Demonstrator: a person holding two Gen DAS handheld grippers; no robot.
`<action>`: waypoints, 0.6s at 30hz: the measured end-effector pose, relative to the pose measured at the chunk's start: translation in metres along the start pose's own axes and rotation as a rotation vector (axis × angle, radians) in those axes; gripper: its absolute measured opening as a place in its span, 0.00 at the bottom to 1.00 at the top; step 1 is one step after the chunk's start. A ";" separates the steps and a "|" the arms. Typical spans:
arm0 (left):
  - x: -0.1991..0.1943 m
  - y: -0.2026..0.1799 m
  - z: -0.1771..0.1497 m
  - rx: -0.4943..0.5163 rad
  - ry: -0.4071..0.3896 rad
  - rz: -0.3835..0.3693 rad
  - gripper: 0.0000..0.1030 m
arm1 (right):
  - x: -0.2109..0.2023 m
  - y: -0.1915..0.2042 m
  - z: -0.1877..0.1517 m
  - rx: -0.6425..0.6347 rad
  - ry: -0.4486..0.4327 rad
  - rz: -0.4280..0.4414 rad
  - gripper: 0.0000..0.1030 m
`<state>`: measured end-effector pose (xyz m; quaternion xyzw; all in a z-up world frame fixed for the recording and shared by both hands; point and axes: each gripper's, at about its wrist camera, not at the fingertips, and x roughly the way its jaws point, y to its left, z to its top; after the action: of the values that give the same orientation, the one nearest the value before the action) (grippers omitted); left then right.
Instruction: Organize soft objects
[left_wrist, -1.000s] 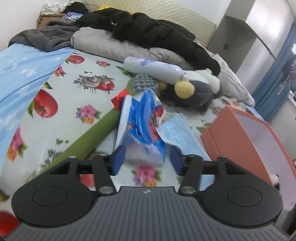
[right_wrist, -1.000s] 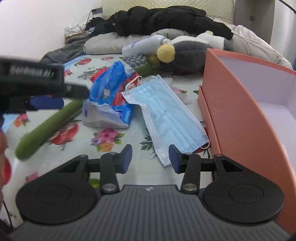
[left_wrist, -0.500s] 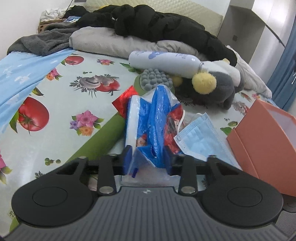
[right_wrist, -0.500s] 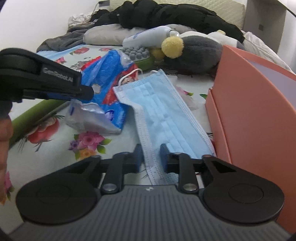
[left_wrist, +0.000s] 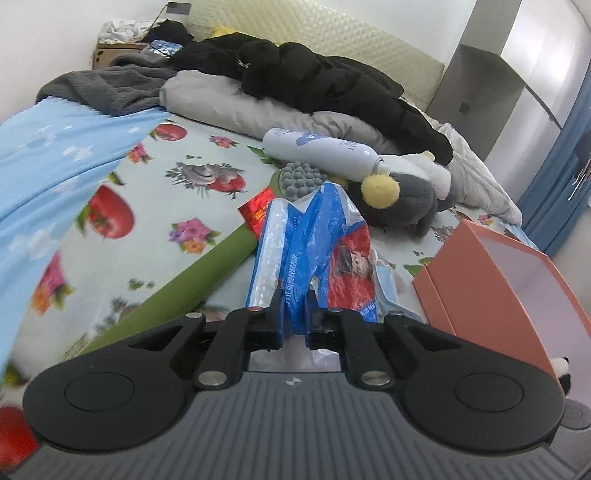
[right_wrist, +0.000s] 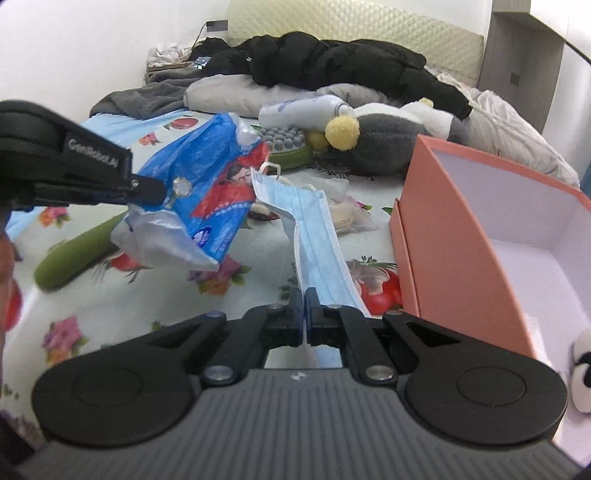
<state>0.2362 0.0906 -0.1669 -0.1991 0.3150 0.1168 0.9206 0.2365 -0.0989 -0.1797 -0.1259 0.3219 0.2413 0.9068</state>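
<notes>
My left gripper (left_wrist: 295, 310) is shut on a blue, red and silver plastic bag (left_wrist: 314, 243) and holds it lifted off the bed; the bag also shows in the right wrist view (right_wrist: 207, 192), hanging from the left gripper (right_wrist: 147, 190). My right gripper (right_wrist: 303, 312) is shut on the near edge of a light blue face mask (right_wrist: 314, 236), which is raised and hangs folded above the sheet. An open orange box (right_wrist: 454, 236) with a white inside stands just right of the mask; it also shows in the left wrist view (left_wrist: 498, 284).
On the fruit-print sheet (left_wrist: 177, 192) lie a green roll (left_wrist: 192, 284), a grey knobbly massager (left_wrist: 301, 179), a white bottle (left_wrist: 321, 147) and a grey plush with a yellow pom-pom (left_wrist: 399, 199). A small clear packet (right_wrist: 347, 221) lies beyond the mask. Black clothes and pillows fill the back.
Both grippers have closed fully and risen. The bag has come up off the sheet in the left gripper. The mask has lifted and folded in the right gripper.
</notes>
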 end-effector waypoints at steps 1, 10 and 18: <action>-0.008 0.001 -0.004 -0.004 0.000 0.000 0.11 | -0.005 0.002 -0.002 -0.006 0.000 0.000 0.04; -0.063 0.025 -0.048 0.009 0.066 0.036 0.11 | -0.035 0.015 -0.029 -0.072 0.061 0.021 0.04; -0.101 0.044 -0.074 -0.006 0.111 0.057 0.11 | -0.058 0.012 -0.046 -0.024 0.108 0.134 0.07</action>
<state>0.1032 0.0883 -0.1703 -0.1992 0.3708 0.1325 0.8973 0.1671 -0.1270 -0.1778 -0.1278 0.3752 0.2980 0.8684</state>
